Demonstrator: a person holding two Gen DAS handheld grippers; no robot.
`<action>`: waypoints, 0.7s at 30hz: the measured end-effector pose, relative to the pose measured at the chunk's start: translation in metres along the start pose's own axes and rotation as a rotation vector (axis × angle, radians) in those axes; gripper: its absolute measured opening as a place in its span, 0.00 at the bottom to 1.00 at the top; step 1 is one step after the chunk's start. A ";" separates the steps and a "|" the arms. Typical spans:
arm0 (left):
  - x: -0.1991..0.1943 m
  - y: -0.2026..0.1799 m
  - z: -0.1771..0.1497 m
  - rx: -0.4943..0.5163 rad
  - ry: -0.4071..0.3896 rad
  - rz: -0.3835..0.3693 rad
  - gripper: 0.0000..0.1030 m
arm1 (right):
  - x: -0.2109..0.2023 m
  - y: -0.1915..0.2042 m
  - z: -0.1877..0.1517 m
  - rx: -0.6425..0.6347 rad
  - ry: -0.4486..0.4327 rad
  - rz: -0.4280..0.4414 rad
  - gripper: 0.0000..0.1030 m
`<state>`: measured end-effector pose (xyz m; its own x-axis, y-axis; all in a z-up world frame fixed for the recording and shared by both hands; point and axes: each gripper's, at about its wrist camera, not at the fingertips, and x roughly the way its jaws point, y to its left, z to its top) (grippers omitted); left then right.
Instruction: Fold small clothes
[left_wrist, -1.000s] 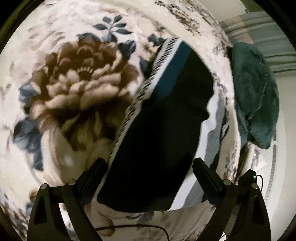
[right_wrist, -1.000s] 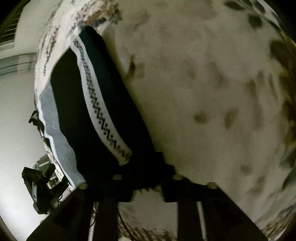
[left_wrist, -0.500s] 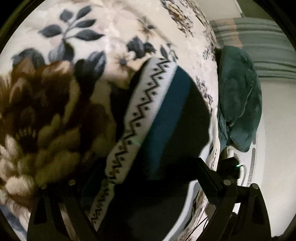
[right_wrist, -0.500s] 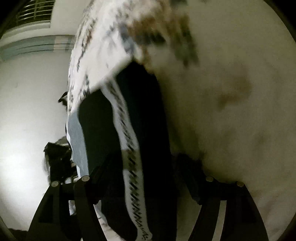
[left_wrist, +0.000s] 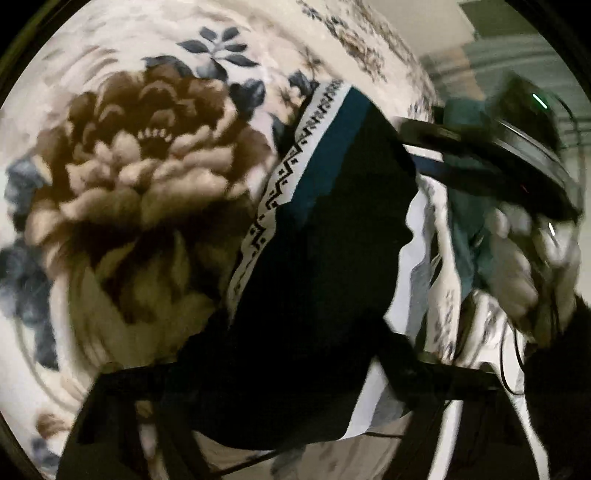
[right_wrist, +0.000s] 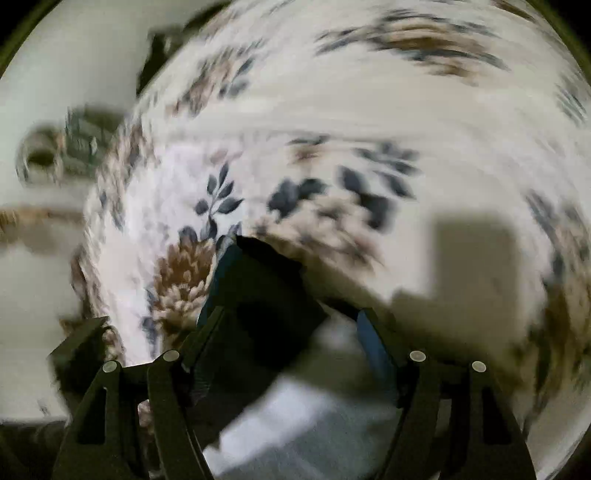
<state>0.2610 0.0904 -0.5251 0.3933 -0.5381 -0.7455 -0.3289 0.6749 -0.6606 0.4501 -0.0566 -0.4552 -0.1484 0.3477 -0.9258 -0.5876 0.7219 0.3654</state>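
Closing around the dark garment (left_wrist: 325, 295) at lower centre, the left gripper (left_wrist: 280, 373) works on the floral blanket (left_wrist: 140, 177); right gripper (right_wrist: 291, 332) fingers gape apart.

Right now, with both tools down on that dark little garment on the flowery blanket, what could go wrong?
1. The left tool is closing with the dark garment between its fingers; it may pinch the plush floral blanket too.
2. Both views are motion-blurred, so fast moves could pull the fold askew.
3. The right tool stands open over the garment's edge, close to the left tool, so the two could bump.
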 end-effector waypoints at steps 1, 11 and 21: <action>-0.001 0.002 -0.002 -0.003 -0.012 -0.018 0.53 | 0.011 0.004 0.007 -0.008 0.025 -0.014 0.59; -0.001 0.017 -0.008 -0.041 -0.002 -0.069 0.43 | 0.056 -0.004 0.051 0.152 0.066 -0.035 0.03; -0.022 0.019 0.026 -0.096 -0.035 -0.134 0.87 | -0.067 -0.134 -0.086 0.522 -0.128 0.073 0.65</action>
<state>0.2689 0.1284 -0.5193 0.4684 -0.6012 -0.6474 -0.3508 0.5460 -0.7608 0.4704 -0.2276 -0.4508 -0.0566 0.4546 -0.8889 -0.1014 0.8831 0.4581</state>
